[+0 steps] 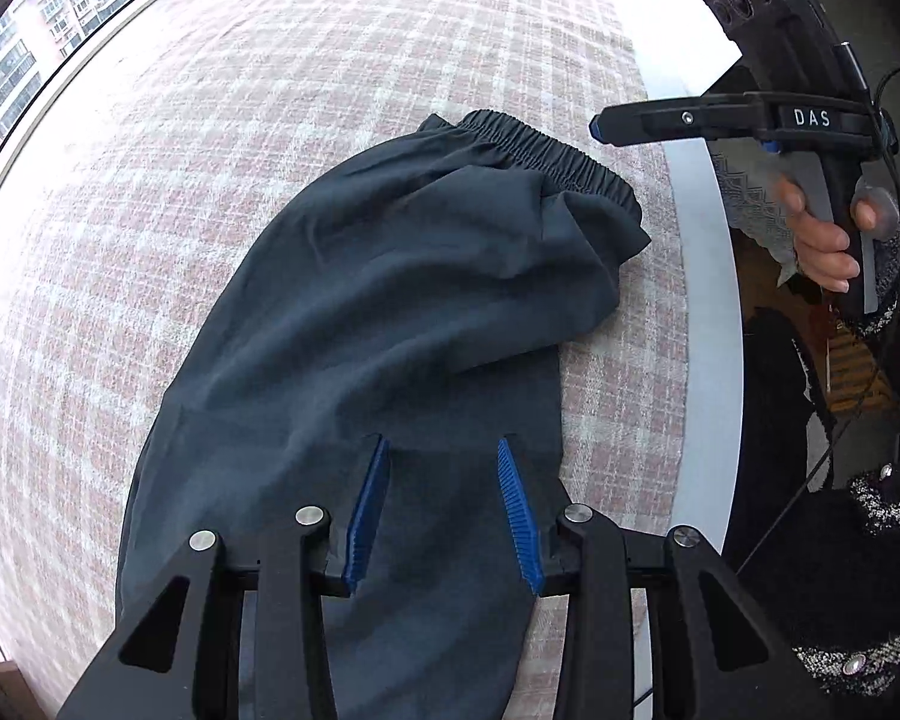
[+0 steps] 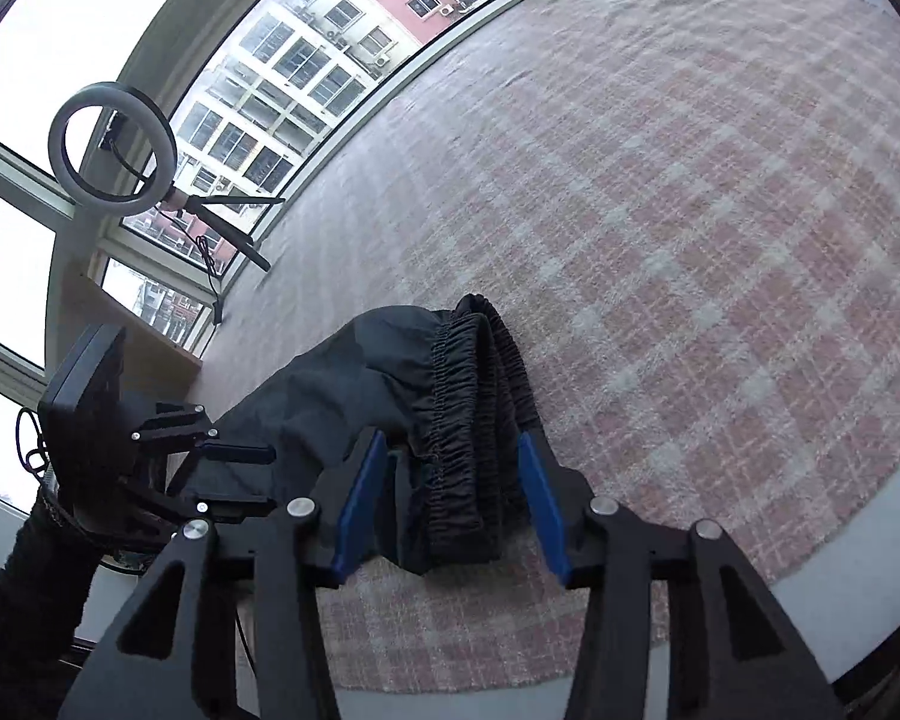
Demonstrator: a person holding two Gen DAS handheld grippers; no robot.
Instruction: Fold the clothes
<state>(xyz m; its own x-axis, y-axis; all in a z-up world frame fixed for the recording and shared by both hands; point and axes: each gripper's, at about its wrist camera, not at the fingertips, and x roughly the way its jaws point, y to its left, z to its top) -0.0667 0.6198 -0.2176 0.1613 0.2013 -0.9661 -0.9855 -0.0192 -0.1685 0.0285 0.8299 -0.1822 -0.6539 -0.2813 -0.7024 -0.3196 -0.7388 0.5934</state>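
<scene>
Dark trousers (image 1: 354, 312) on checked cloth (image 1: 270, 120); ring light (image 2: 113, 147) behind; both claws apart.

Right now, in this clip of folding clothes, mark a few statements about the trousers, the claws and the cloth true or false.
1. The dark trousers lie on a pink checked cloth. True.
2. The left claw pinches a fold of fabric. False: its pads stand apart above the trousers.
3. The elastic waistband lies between the right claw's open fingers. True.
4. A ring light stands by the window. True.
5. The trousers are folded into a neat square. False: they lie long and rumpled.
</scene>
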